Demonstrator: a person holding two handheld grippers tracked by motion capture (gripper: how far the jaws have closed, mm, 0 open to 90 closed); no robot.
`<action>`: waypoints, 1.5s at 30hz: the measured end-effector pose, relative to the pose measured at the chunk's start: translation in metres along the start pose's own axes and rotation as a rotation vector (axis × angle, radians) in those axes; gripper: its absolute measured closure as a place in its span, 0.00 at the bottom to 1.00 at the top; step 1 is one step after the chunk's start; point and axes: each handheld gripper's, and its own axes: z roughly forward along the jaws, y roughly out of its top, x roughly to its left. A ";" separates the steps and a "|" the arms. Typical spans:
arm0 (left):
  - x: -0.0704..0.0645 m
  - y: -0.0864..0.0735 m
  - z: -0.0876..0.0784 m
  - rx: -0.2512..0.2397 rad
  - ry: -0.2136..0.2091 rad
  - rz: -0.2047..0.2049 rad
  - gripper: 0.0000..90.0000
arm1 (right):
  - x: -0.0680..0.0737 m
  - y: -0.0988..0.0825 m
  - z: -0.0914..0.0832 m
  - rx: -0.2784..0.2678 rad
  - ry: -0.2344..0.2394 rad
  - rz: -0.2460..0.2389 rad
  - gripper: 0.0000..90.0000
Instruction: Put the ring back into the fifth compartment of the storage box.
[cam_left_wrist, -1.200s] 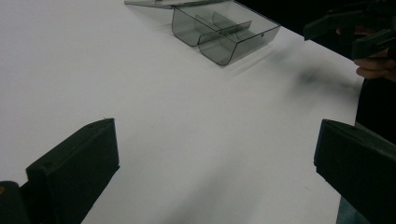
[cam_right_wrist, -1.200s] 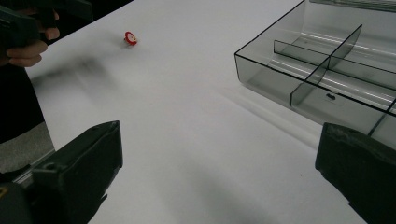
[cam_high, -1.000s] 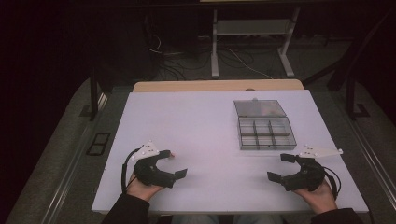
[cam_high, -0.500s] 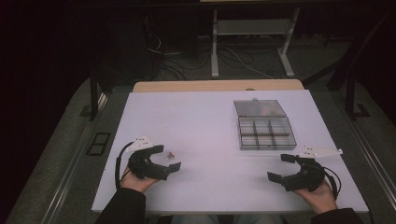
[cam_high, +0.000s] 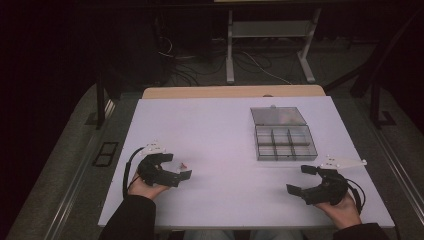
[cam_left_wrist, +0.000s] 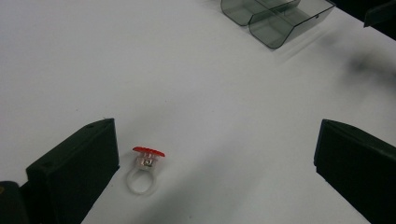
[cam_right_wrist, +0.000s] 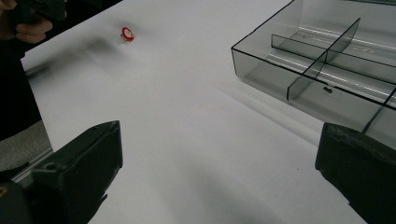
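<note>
small clear plastic ring with a red top (cam_left_wrist: 144, 170), lying on white table (cam_left_wrist: 201, 93) just beside one jaw of the wide-spread black tongs (cam_left_wrist: 215, 172); smoky transparent compartment box (cam_left_wrist: 275, 16) beyond.

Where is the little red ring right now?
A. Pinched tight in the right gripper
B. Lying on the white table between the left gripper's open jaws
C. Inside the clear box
B: the red ring lies on the white table, the left gripper open around it, untouched.

White table (cam_high: 225, 125); dark room; cables on floor (cam_high: 250, 62).
</note>
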 end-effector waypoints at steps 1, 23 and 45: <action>0.001 0.000 0.001 0.005 0.002 -0.003 0.00 | 0.000 0.000 0.000 0.000 0.000 0.000 0.00; 0.022 0.011 0.007 0.104 0.045 0.015 0.00 | -0.001 -0.001 0.000 0.005 0.000 -0.007 0.00; 0.038 0.012 0.026 0.182 0.057 0.038 0.00 | -0.002 -0.001 0.001 0.011 0.000 -0.016 0.00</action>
